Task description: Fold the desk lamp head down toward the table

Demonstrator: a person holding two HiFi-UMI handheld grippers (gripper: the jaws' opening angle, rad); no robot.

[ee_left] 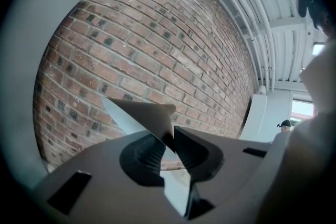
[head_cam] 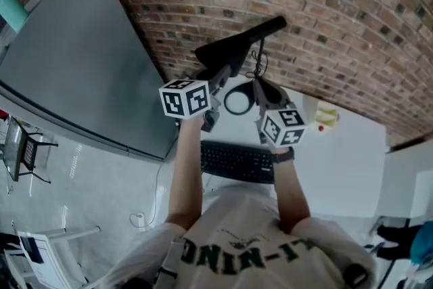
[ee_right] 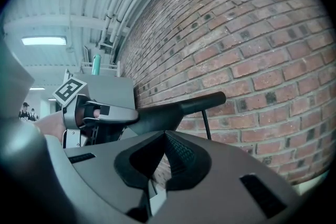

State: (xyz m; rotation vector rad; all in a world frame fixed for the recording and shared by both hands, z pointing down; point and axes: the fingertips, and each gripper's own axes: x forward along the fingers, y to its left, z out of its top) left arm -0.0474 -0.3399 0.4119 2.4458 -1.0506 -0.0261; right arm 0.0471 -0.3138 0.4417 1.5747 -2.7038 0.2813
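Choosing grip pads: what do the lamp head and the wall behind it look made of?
Lamp head: probably plastic, matte black, smooth with no glare; its underside is pale, perhaps a diffuser. Wall: rough red-brown brick, with lighter mortar lines between courses.

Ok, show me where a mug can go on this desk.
Bare white desk lies right of the keyboard, below the yellow item, out to its right edge. Crowded behind the keyboard: black ring, cable and lamp head.
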